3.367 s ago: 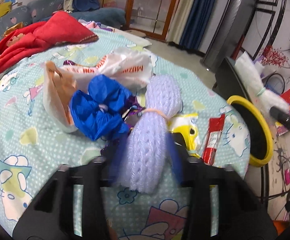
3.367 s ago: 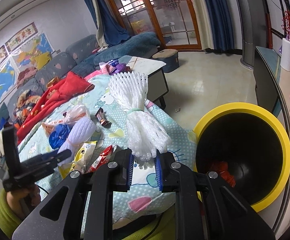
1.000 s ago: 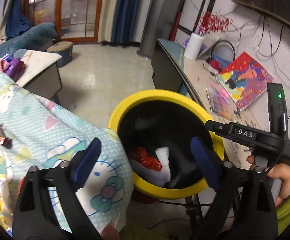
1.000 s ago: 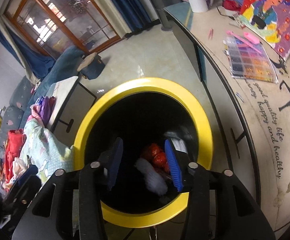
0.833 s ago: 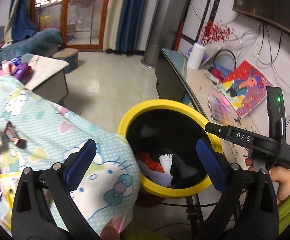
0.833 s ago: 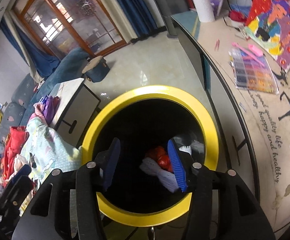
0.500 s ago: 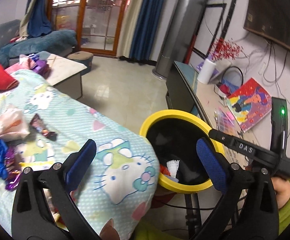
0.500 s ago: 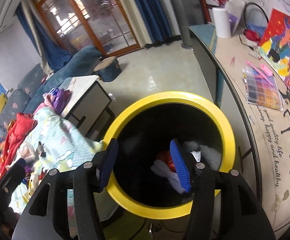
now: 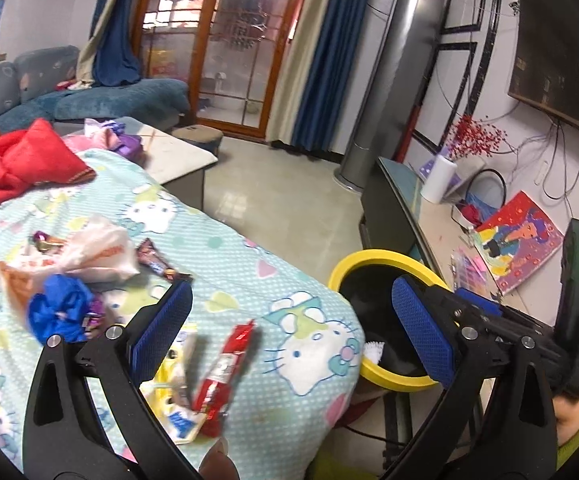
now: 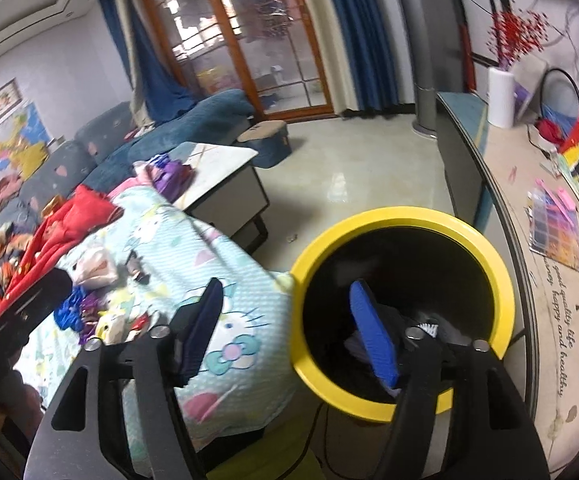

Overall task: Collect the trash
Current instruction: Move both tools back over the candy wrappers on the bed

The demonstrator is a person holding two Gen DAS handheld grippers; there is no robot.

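On the left, over the cloth [image 9: 249,264], wrappers [image 9: 225,364] and a blue wad [image 9: 59,312] lie below the left gripper [image 9: 289,328], spread fully wide and empty. Rightward, the right gripper [image 10: 285,328] is opening, empty, above the bin [image 10: 501,280] holding trash.

The table [image 9: 249,280], covered by a cartoon-print cloth, is carrying a red wrapper [image 9: 225,364], blue crumpled bag [image 9: 59,312], white plastic bag [image 9: 97,250] and red garment [image 9: 29,160].
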